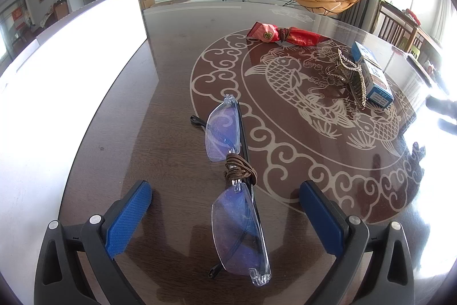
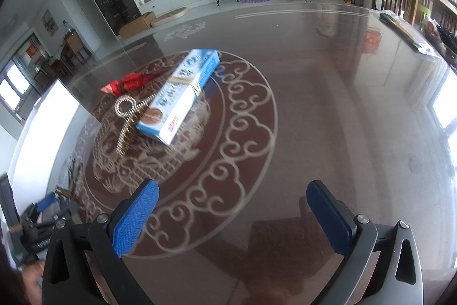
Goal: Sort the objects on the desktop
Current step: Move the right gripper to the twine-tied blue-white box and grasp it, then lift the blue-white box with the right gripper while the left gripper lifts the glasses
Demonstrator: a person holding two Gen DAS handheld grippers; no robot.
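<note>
Between spread fingers of left gripper [image 1: 225, 203]: glasses [image 1: 235, 185] flat on table [image 1: 171, 93], untouched. Right gripper [image 2: 232, 212] wide open, empty; box [image 2: 180, 93], clip [image 2: 125, 119] beyond glasses.

Red candy wrappers [image 1: 285, 35], blue-white box [image 2: 180, 96], fish-patterned brown table [image 1: 300, 93]

On the worktop [image 1: 171, 76], the glasses [image 1: 234, 190] are laid nearest; beyond them to the right, the hair clip [image 1: 350, 76] is set against the box [image 1: 371, 73], the candy [image 1: 285, 35] behind.
</note>
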